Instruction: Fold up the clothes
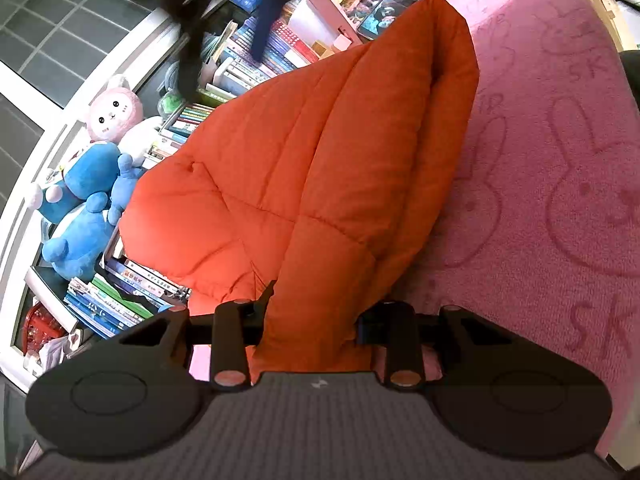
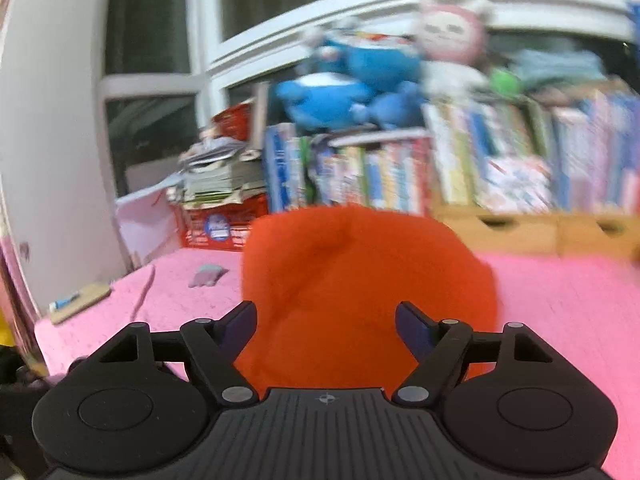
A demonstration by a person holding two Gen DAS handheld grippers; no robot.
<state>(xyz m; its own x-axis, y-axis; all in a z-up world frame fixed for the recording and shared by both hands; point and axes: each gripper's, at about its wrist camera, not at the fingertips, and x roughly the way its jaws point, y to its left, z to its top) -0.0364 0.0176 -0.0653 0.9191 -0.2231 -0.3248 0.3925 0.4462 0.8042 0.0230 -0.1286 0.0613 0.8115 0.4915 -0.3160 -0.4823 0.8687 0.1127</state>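
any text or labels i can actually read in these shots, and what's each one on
"SK": pressed into the pink blanket, seen twice beside rabbit outlines.
Book spines: print too small to read.
Books in the right wrist view: blurred.
Red box: label blurred.
Phone screen: a picture, no legible words.
Orange quilted garment: no text visible.

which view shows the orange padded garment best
The left wrist view: the orange padded garment is sharp there, quilting seams visible, spread over the pink blanket. The right wrist view gives only a blurred orange mound.
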